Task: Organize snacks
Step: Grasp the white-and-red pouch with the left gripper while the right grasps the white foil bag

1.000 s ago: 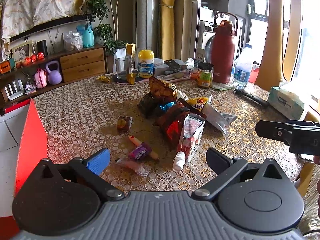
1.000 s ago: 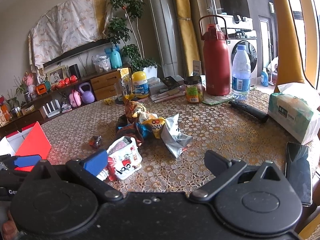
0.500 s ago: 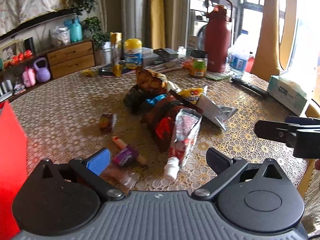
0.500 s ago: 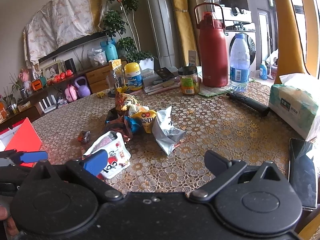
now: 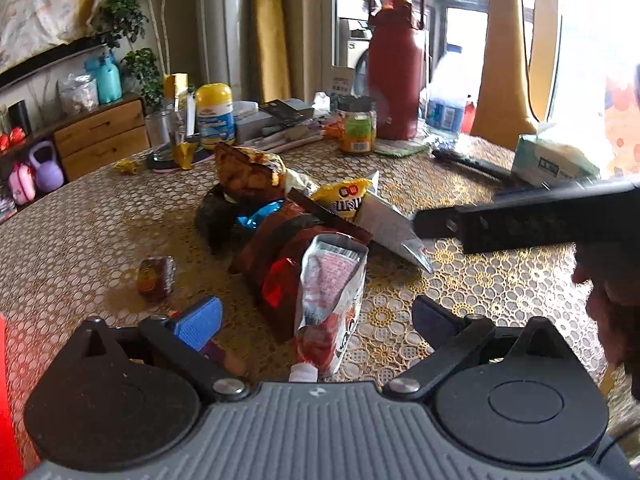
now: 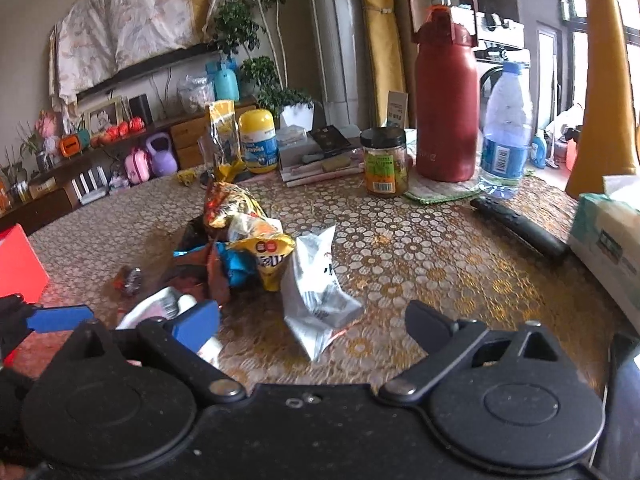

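Snacks lay heaped at the middle of the desk (image 6: pixel 420 248), a loose pile (image 5: pixel 288 232) of crinkly bags overlapping one another. Nearest the left tool (image 5: pixel 316 316) lay a red-and-white pouch (image 5: pixel 332 304) with its white cap toward the camera, resting partly on a dark red bag (image 5: pixel 280 256); a silver bag (image 6: pixel 316 300) lay just ahead of the right tool (image 6: pixel 312 320), beside a yellow candy bag (image 6: pixel 268 256). A small wrapped sweet (image 5: pixel 154 278) sat apart to the left.

Risk, as I judged it, came from the overlap: closing on the pouch could also catch the bag beneath and drag the heap, and slick foil could slip from the pads. A sweep across the far side might knock the jar (image 6: pixel 386 164), the water bottle (image 6: pixel 506 132) or the red flask (image 6: pixel 446 92).

Both tools stood spread wide, though their jaws had just been closing a little. The left tool's pads flanked the pouch without pressing it; whether its lower edge touched the tool was hard to tell at the bottom of the view. The right tool held nothing, with the silver bag lying between its fingers' lines and untouched.
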A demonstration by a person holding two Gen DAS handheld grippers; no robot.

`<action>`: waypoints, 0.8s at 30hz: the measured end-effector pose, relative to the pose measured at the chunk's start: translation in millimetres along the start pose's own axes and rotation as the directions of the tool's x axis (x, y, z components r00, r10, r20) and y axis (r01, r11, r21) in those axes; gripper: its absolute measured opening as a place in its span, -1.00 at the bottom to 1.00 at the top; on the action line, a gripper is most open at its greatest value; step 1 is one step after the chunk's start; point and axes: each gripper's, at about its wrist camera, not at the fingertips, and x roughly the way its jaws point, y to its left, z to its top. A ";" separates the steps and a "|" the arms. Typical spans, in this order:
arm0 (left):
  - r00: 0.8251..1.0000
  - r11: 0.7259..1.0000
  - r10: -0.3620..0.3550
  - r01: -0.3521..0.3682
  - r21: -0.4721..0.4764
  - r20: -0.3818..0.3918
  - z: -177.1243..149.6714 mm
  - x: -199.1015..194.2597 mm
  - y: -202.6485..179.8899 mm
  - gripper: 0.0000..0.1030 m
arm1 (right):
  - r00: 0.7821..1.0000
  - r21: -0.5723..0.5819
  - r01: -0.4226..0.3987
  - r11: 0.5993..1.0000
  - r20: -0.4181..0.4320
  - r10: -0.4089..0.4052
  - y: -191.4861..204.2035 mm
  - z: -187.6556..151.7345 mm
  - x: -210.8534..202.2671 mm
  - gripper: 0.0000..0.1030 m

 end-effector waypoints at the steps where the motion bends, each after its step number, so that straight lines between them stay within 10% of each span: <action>1: 1.000 1.000 -0.002 0.002 0.003 -0.011 -0.3 3.0 -0.1 0.66 | 1.000 -0.006 -0.002 1.000 -0.009 0.001 -0.7 2.4 4.4 0.86; 13: 0.998 1.000 -0.028 0.028 -0.004 -0.061 -4.3 21.4 0.0 -0.29 | 0.997 -0.080 -0.034 0.996 -0.075 0.028 -0.4 18.2 44.1 0.57; 24: 0.997 0.998 -0.037 0.034 -0.044 -0.068 -3.3 19.6 3.6 -0.39 | 0.994 -0.137 -0.027 0.990 -0.106 0.012 8.9 14.2 67.2 0.12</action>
